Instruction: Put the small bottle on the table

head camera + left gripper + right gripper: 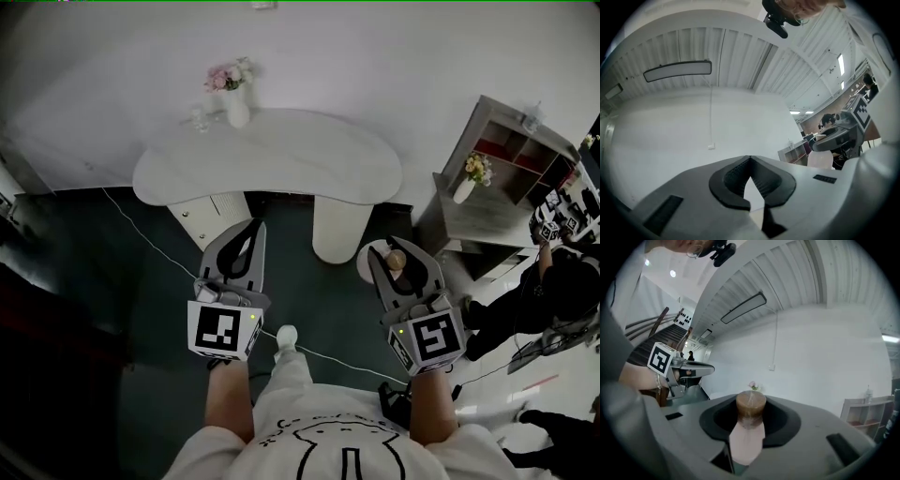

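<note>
My right gripper (396,255) is shut on the small bottle (397,261), a pale pink bottle with a brown cap. In the right gripper view the bottle (748,432) stands upright between the dark pads (783,420), cap uppermost. My left gripper (249,231) is shut, and its pads (736,180) meet at the tip with nothing between them. Both grippers hang level over the dark floor, short of the white kidney-shaped table (281,169), which lies ahead. The right gripper is off the table's right end.
A white vase of pink flowers (234,94) and a small glass item (199,117) stand at the table's far left edge. A grey shelf unit (511,178) with a vase of yellow flowers (473,173) stands at the right. A cable (141,234) crosses the floor. Another person (562,281) works at the right.
</note>
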The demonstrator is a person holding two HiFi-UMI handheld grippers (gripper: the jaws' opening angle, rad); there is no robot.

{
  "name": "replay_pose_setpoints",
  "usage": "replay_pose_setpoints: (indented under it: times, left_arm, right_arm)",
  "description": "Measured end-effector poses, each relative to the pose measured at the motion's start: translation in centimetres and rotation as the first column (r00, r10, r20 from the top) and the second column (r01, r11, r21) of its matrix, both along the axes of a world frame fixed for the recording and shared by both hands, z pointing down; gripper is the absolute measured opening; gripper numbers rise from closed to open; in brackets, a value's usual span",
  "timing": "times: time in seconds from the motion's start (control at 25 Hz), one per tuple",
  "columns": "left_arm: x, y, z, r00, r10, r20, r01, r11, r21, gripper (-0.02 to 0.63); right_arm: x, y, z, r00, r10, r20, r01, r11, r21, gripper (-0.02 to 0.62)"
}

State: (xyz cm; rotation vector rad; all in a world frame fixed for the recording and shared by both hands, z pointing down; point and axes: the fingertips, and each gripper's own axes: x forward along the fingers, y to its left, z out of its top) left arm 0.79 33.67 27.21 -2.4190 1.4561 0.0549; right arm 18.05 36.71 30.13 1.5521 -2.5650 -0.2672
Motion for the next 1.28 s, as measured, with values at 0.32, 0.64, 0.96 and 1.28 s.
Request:
replay_pose_setpoints:
  times: [0.32, 0.64, 0.96, 1.28]
  left_arm:
    - [-2.6, -9.4, -0.1, 1.000, 0.004, -0.003, -0.004, 1.000, -0.005, 0.003]
    - [-7.3, -19.7, -0.1, 0.999, 0.007, -0.035, -0.008, 0.999, -0.035, 0.003]
    - [-10.7, -27.7, -0.1, 0.999, 0.036, -0.021, -0.036, 0.999, -0.024, 0.002]
    - [-12.8, -32.4, 0.0, 0.999, 0.034, -0.024, -0.034, 0.999, -0.025, 0.003]
  right_arm:
    - [-2.3, -9.5, -0.2, 1.000, 0.010, -0.014, -0.010, 1.000, -0.010, 0.117]
    - [-5.8, -19.2, -0.6, 0.999, 0.021, -0.023, -0.022, 0.999, -0.041, 0.117]
    - [-8.9, -27.4, -0.5, 0.998, 0.049, -0.028, -0.050, 0.998, -0.033, 0.117]
    - [-10.8, -32.3, -0.1, 0.998, 0.058, -0.026, -0.059, 0.997, -0.052, 0.117]
